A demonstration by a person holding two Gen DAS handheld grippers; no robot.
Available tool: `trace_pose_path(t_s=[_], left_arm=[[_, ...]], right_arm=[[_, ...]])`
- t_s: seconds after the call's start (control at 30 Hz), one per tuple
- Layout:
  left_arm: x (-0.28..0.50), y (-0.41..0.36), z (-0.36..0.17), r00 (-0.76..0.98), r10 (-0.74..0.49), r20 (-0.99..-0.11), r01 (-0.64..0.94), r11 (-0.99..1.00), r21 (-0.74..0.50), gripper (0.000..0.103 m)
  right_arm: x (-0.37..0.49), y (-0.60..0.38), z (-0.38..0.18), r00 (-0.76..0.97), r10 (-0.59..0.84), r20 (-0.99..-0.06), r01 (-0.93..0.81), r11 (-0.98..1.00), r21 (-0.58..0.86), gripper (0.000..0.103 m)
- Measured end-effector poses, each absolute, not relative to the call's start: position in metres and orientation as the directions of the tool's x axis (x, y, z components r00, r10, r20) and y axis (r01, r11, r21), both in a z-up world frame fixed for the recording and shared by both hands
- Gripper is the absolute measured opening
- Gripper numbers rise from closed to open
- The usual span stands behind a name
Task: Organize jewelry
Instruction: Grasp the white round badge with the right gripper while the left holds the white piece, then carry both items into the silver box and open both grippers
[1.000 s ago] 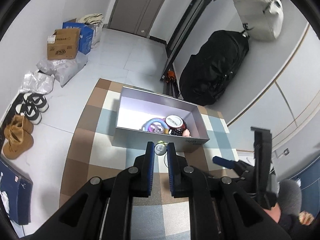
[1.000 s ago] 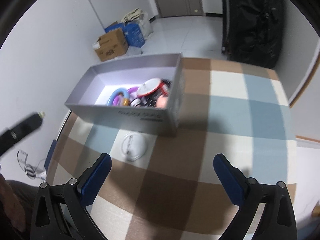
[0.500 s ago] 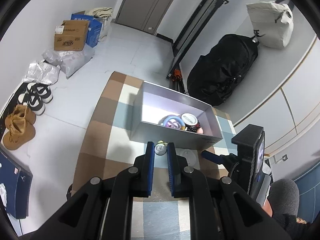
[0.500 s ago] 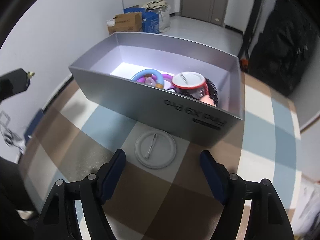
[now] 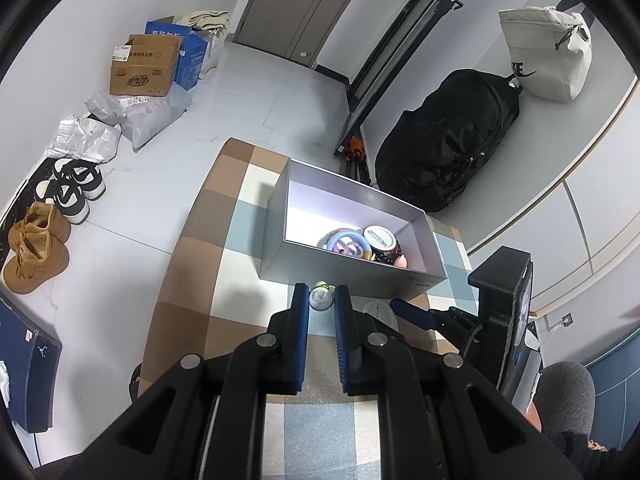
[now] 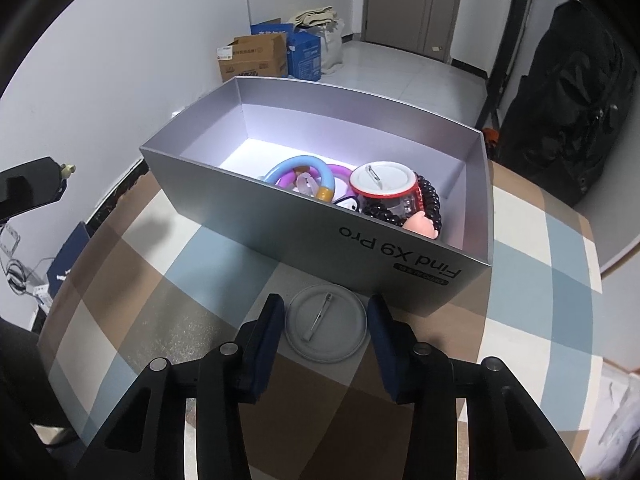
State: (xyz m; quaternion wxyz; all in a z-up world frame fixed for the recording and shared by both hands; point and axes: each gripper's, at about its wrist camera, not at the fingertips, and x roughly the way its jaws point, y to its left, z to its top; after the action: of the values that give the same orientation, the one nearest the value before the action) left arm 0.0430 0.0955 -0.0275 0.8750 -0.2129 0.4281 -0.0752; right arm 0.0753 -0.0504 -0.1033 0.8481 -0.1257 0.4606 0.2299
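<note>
A grey box (image 6: 288,220) stands on the checkered table and holds a blue and purple ring toy (image 6: 308,176), a red-rimmed badge (image 6: 382,184), black beads (image 6: 430,200) and a pink figure (image 6: 420,226). A white pin badge (image 6: 326,328) lies face down on the table just before the box. My right gripper (image 6: 325,324) is open, its fingers on either side of the badge, not touching it. My left gripper (image 5: 321,300) is shut on a small pale charm (image 5: 320,298), held above the table near the box's (image 5: 344,272) front wall.
The table (image 6: 532,280) has brown, blue and white squares. On the floor are cardboard boxes (image 5: 144,66), parcels, shoes (image 5: 36,248) and a black bag (image 5: 452,144). A white bag (image 5: 548,56) hangs on the wall. The right gripper shows in the left wrist view (image 5: 412,314).
My right gripper has come down and forward to the white badge, and its fingers have narrowed around it. My left gripper has drifted back and left with the charm still in it.
</note>
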Motion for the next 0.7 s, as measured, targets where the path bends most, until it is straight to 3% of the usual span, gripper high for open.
trace_pose_path(t_s=[0.3,0.7], left_arm=[[0.046,0.091,-0.036,0.606,-0.292,-0.74,-0.054,0.913,-0.404,0.008],[0.051,0.081,-0.035,0.608,-0.283,-0.742,-0.048,0.92,-0.39,0.008]], right_arm=[[0.074,-0.047,-0.1,0.435,0.332,-0.837,-0.53,0.846,0.059,0.042],[0.071,-0.054,-0.062,0.467,0.449,-0.762,-0.549,0.822,0.148,0.042]])
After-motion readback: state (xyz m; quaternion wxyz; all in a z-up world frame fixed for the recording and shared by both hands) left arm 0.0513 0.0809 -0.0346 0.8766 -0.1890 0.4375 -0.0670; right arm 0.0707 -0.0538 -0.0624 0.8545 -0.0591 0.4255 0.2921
